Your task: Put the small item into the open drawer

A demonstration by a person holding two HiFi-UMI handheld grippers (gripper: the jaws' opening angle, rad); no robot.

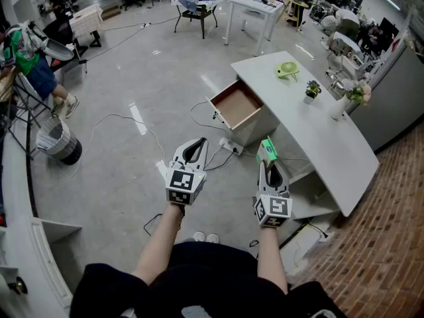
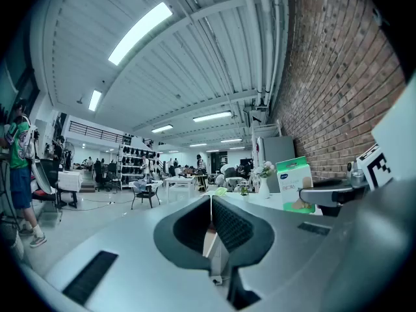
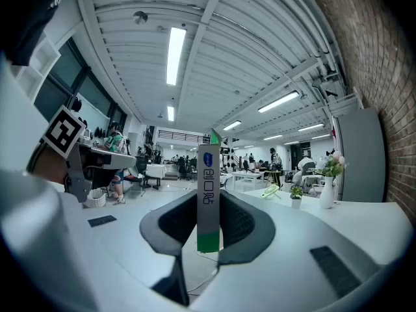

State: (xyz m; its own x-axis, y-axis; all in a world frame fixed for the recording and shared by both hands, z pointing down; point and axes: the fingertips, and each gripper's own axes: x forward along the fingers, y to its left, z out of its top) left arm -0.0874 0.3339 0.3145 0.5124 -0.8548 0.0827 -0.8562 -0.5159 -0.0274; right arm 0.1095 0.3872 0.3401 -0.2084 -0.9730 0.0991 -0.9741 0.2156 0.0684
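1. Where the person's forearms reach out in the head view, the left gripper (image 1: pixel 199 144) is held level over the grey floor (image 1: pixel 132 78). Its jaws are closed tip to tip and nothing is between them.
2. Just to its right, the right gripper (image 1: pixel 269 164) has its jaws clamped on a small box (image 3: pixel 208 194). The box is white and green and stands upright between the pads, its top well above them.
3. Beyond the grippers, a white power strip (image 1: pixel 231 147) and loose cables (image 1: pixel 119 118) lie on the floor.
4. Ahead of both grippers, the open drawer (image 1: pixel 237 105) juts from the near end of a curved white desk (image 1: pixel 318 138). Its brown inside is bare, and the box is still well apart from it.
5. On the desktop behind the drawer stand a green fan (image 1: pixel 287 69), a small potted plant (image 1: pixel 311 89) and a white vase (image 1: pixel 340 108) with pale flowers.
6. Off to the left, a mesh wastebasket (image 1: pixel 61 144) sits on the floor near a seated person (image 1: pixel 30 61).
7. Farthest back are more white tables (image 1: pixel 255 8), chairs and people.
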